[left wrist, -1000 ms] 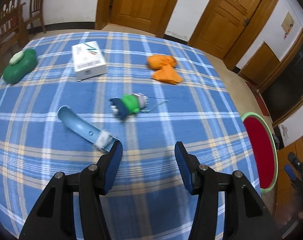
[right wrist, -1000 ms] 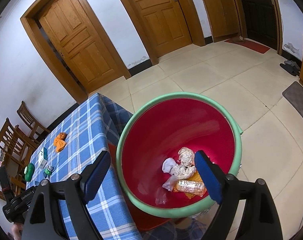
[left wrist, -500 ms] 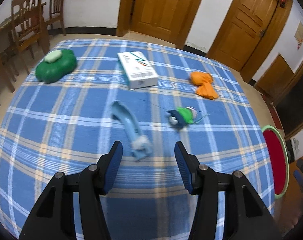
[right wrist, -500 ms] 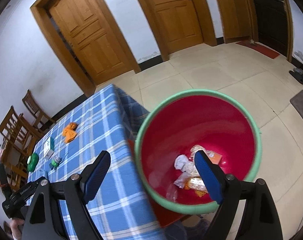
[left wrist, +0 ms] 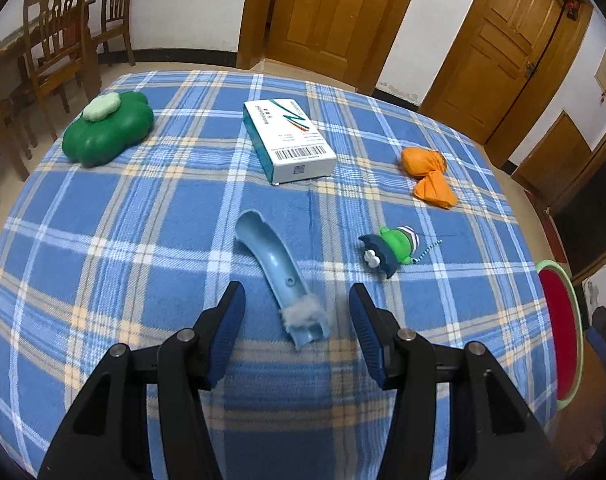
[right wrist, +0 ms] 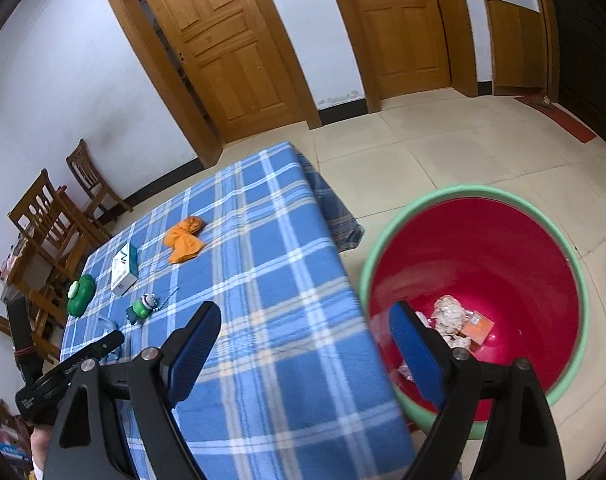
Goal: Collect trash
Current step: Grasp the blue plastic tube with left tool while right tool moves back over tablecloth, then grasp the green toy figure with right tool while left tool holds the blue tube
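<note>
A red basin (right wrist: 499, 256) with a green rim stands on the floor beside the counter (right wrist: 287, 280), just behind the right gripper (right wrist: 303, 344)'s right-hand finger. In it lie one crumpled paper wad (right wrist: 447, 316), one orange packet (right wrist: 479, 326) and some clear wrapping, too blurred to count.

The right gripper's fingers are spread wide and released, nothing between them, above the counter's edge.

The left gripper (left wrist: 297, 330) also has its fingers released, half spread, hovering over the plaid cloth. Just ahead of and between them lies one curved light-blue plastic piece (left wrist: 279, 268) with a white fluff tuft at its near end, not touching either finger. Beyond the right-hand finger lies one small green toy keychain (left wrist: 395, 246); farther, one orange crumpled wrapper (left wrist: 429, 178). Straight ahead is one white-and-teal box (left wrist: 289, 146); far ahead to the left, one green clover-shaped object (left wrist: 109, 130).
</note>
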Motion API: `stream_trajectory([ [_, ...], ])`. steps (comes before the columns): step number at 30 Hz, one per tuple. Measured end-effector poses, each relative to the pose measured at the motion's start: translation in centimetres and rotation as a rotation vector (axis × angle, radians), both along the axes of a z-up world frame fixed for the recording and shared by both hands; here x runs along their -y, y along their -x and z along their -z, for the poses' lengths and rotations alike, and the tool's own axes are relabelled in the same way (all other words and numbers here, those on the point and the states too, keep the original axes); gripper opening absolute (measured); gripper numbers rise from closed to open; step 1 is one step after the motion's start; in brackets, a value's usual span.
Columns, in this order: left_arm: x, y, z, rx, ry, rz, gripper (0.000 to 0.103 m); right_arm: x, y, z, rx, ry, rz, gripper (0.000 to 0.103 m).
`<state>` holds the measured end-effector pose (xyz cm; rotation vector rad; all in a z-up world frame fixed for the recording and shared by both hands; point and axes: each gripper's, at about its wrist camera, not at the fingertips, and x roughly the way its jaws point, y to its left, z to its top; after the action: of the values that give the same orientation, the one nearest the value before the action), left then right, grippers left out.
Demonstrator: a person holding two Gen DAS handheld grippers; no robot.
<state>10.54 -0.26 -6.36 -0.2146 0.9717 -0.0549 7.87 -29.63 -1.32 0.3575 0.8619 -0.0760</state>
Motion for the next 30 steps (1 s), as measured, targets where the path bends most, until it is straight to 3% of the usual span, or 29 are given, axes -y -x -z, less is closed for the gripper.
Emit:
stream_trajectory([
  [5,0.1,-0.3,0.1,0.012,-0.045,0.010,0.039,-1.3,-0.9,0.2,-0.010,0.006,-0.025,0.090],
  [13,-0.5,-0.5,0.1,0.001,-0.042,0.014,0.033,-3.9,-2.2,0.4,-0.021,0.012,-0.075,0.090],
  [17,-0.9,-0.4,0.2,0.005,-0.036,0.022,0.018,-5.2,-2.8,0.4,-0.025,0.015,-0.100,0.090],
  [30,-4.1,1.2,-1.6,0.062,0.020,-0.032,0.016,-9.1,-4.4,1.2,-0.048,0.026,-0.175,0.090],
])
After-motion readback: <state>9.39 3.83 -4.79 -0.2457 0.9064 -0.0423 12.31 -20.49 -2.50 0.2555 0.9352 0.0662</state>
